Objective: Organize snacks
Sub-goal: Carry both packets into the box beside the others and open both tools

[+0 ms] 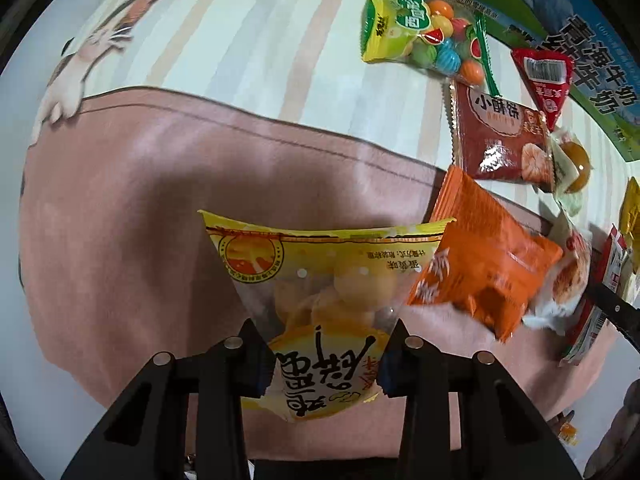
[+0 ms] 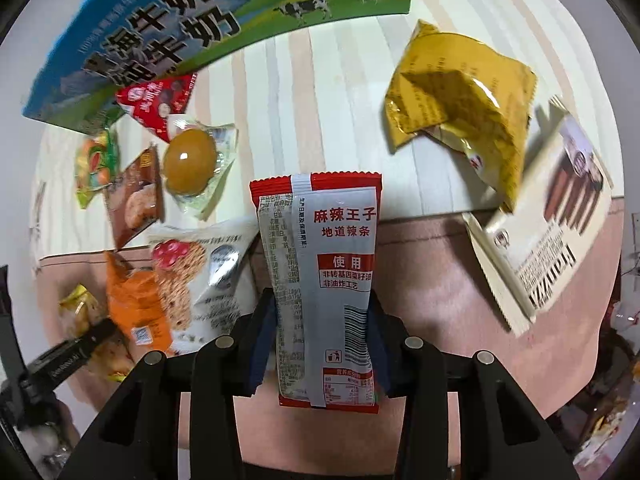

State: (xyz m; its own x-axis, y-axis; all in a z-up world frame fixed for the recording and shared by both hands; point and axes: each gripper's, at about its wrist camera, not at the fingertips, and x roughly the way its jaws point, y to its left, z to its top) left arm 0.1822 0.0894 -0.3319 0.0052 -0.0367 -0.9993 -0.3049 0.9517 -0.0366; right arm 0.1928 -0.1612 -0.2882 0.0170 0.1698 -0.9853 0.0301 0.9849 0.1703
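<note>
The left hand-held gripper (image 1: 324, 364) was clamped on a yellow snack bag (image 1: 320, 280), its two pads pressing the printed lower part from either side, the clear window with round yellow pieces hanging beyond the fingers over the pink cloth (image 1: 140, 208) covering the desk. An orange packet (image 1: 484, 264) lay just beside it, overlapping its corner. Farther off, on the striped part of the cloth, sat a green bag of coloured candies (image 1: 420, 28), a dark red biscuit packet (image 1: 500, 136), a red triangular pouch (image 1: 546, 76) and a vacuum-packed brown egg (image 1: 576, 164), all near the blue-and-green milk carton (image 1: 592, 48).

The right hand-held gripper (image 2: 320, 340) was likewise closed, holding a red-and-grey spicy strip packet (image 2: 324, 280) upright between its pads, gripped at the lower half. To one side lay a white cereal-bar wrapper (image 2: 200, 276), touching the orange packet (image 2: 136, 308). On the other side sat a mustard-yellow packet (image 2: 460, 112) and a cream packet with a brown picture (image 2: 548, 224), its edge partly under the yellow one. The egg (image 2: 190, 160) rested near the carton (image 2: 160, 32).
</note>
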